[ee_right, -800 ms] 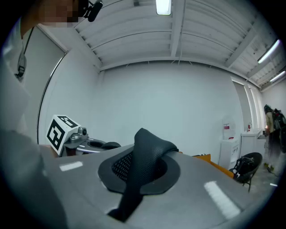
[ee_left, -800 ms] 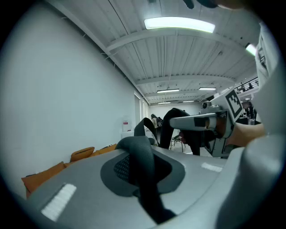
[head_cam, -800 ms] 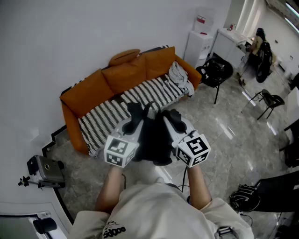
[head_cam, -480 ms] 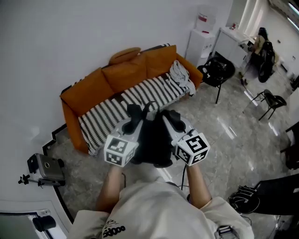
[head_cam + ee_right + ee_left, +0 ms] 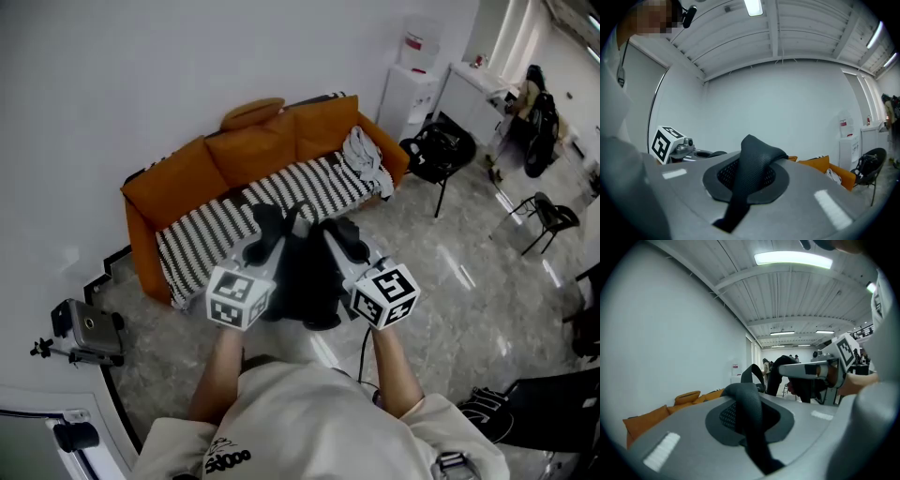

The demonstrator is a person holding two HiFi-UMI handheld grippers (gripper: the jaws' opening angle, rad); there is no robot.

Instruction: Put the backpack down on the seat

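A black backpack [image 5: 306, 277] hangs in the air between my two grippers, in front of an orange sofa [image 5: 178, 178] whose seat bears a black-and-white striped cover [image 5: 225, 220]. My left gripper [image 5: 269, 221] is shut on one padded black shoulder strap [image 5: 751, 425], which runs up between its jaws. My right gripper [image 5: 344, 230] is shut on the other strap [image 5: 749, 176] in the same way. Both grippers point about level toward the sofa, side by side. The left gripper view shows the right gripper [image 5: 820, 373] with the bag's top beside it.
A light garment [image 5: 364, 155] lies at the sofa's right end and an orange cushion [image 5: 251, 112] on its back. A black chair [image 5: 434, 150] and a water dispenser [image 5: 415, 66] stand to the right. A camera on a tripod [image 5: 84, 330] is at the left, near the white wall.
Both grippers keep hold of the straps and the backpack still hangs between them. The head view has shifted slightly; the chairs at the right have slid further right.
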